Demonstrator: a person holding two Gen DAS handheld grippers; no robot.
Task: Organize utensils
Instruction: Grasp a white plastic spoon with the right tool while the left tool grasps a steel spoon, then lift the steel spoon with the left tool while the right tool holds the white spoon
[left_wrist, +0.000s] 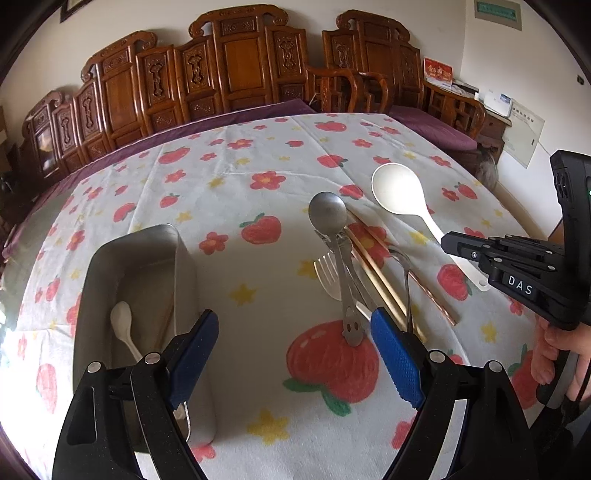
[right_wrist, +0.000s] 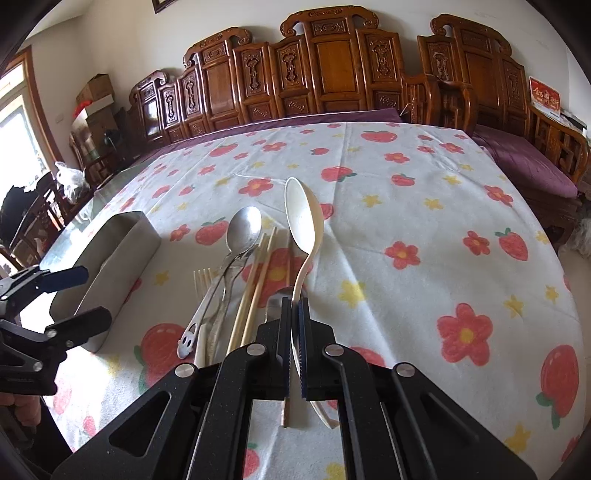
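We had the right gripper (right_wrist: 295, 314) clamped on the white ladle's (right_wrist: 303, 218) thin handle; light, stiff, slippery plastic, we judged. Left gripper (left_wrist: 295, 332) gaped, empty.

White tablecloth (left_wrist: 258, 288) printed with red strawberries, red flowers and small yellow stars. Cream-white large spoon (right_wrist: 303, 218); dull silver metal spoon (left_wrist: 328, 212); pale tan chopsticks (right_wrist: 255, 280); pale cream fork (left_wrist: 327, 273). Matte grey metal tray (left_wrist: 184, 258), a small white spoon (left_wrist: 123, 325) inside. Black left gripper (left_wrist: 291, 354) with blue ribbed pads; black right gripper (right_wrist: 295, 332) likewise blue-padded. Reddish-brown carved wooden bench (right_wrist: 332, 74) with purple cushions.
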